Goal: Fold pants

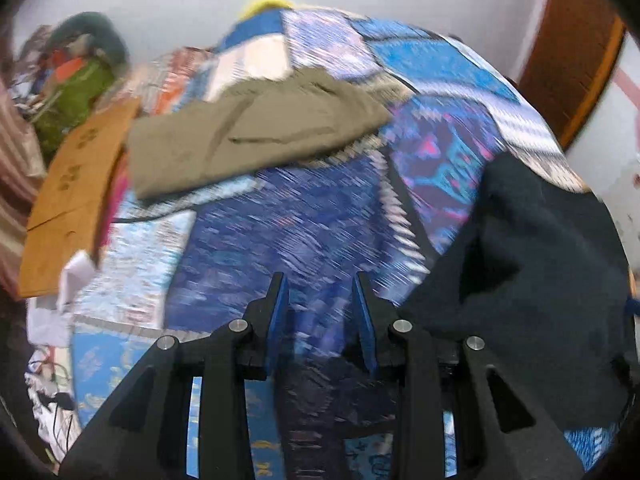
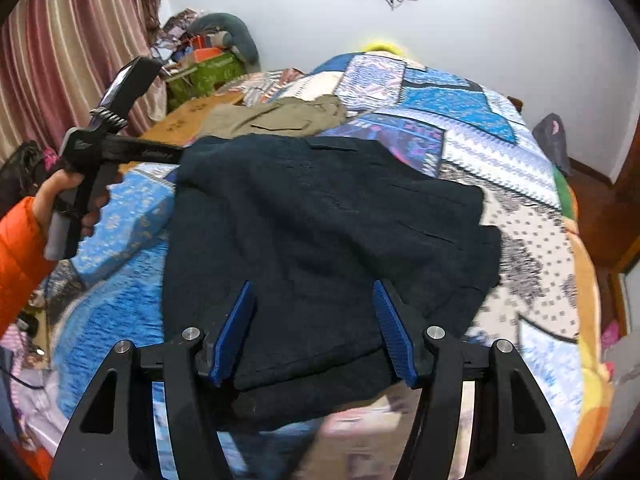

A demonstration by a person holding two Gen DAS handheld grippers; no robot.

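Dark navy folded fabric pants (image 2: 320, 240) spread on the patchwork blue quilted bed (image 2: 500, 128) directly ahead of the right gripper (image 2: 316, 328), jaws wide apart and empty, left gripper (image 1: 320, 312) partly open, nothing held, pants at its right, olive khaki folded trousers (image 1: 256, 136) lying further ahead.

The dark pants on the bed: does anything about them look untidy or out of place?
Yes. The dark pants lie bunched and skewed across the quilt, edges uneven. The folded khaki pants behind them look neat.
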